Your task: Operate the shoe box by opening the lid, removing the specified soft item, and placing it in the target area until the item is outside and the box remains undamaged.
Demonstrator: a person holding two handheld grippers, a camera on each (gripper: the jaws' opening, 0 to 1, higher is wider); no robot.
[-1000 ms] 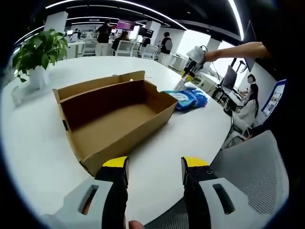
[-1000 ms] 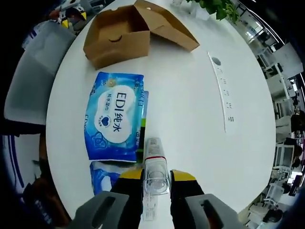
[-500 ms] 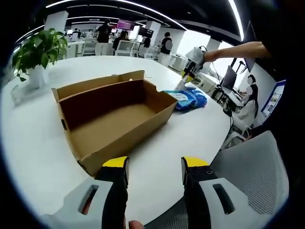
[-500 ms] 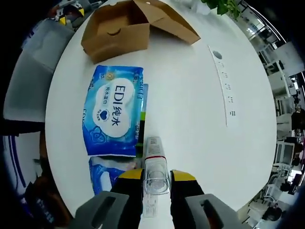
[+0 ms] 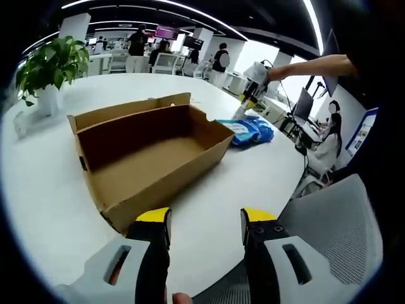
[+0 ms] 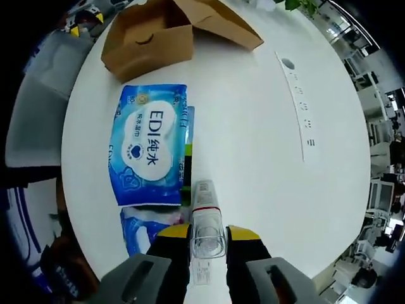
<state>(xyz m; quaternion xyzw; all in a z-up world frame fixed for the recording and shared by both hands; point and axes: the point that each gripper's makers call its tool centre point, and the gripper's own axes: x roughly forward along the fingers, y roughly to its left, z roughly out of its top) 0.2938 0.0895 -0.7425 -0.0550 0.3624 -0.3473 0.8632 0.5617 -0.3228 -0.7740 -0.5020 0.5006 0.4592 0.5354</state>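
The brown cardboard shoe box (image 5: 152, 155) lies open on the round white table (image 5: 44, 183), and its inside looks empty. My left gripper (image 5: 204, 221) hovers open just before the box's near corner, with nothing between its jaws. Beyond the box lie blue wipes packs (image 5: 250, 130), and above them a person's arm holds my right gripper (image 5: 253, 82). In the right gripper view, my right gripper (image 6: 207, 231) is shut on a small white tube with a clear cap (image 6: 205, 218), held over the table beside the blue "EDI" pack (image 6: 149, 145). A second blue pack (image 6: 142, 225) lies below it, and the box (image 6: 152, 38) lies beyond.
A potted plant (image 5: 54, 63) stands at the table's far left. A grey mesh chair (image 5: 329, 234) sits close on the right. A long white strip (image 6: 297, 107) lies on the table to the right of the packs. People and desks fill the office behind.
The right gripper view has shifted slightly, so the packs and box sit a little higher in it. The tube stays gripped. The left gripper has hardly moved.
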